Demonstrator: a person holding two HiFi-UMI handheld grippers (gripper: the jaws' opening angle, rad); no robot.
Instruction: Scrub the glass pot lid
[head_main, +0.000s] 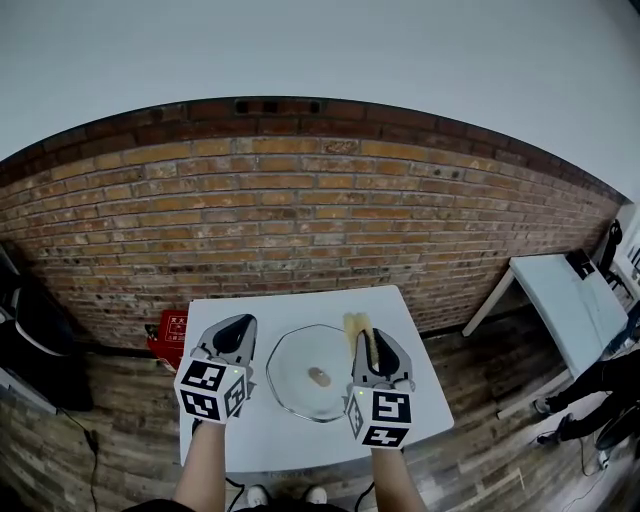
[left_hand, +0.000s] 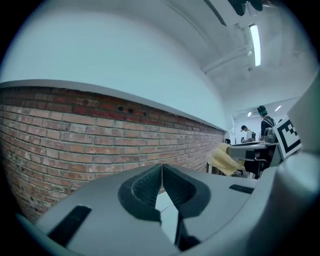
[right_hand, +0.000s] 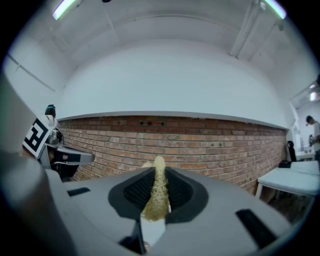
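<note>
Rough red-brown brick wall (head_main: 300, 200) fills the back, with a flat white table (head_main: 290, 440) square in front of it. On that table lies the glass pot lid (head_main: 295, 395), a round clear disc with a small knob (head_main: 319, 376) at its centre, and nothing is touching it. The left gripper (head_main: 238, 328) hangs at the lid's 9 o'clock and the right gripper (head_main: 381, 340) at its 3 o'clock, both grey and smooth, each carrying a marker cube.

From the head view the jaws are hard to read, but the gripper views settle it. On the left, the ribbed dark pads are clenched together, edge to edge, with nothing between them. On the right, the pads are clamped on a yellow sponge (right_hand: 157, 192), coarse and fibrous and squeezed thin, its tip poking out towards 12 o'clock. Only the left gripper view shows that sponge side-on, at 3 o'clock, soft and crumpled.
</note>
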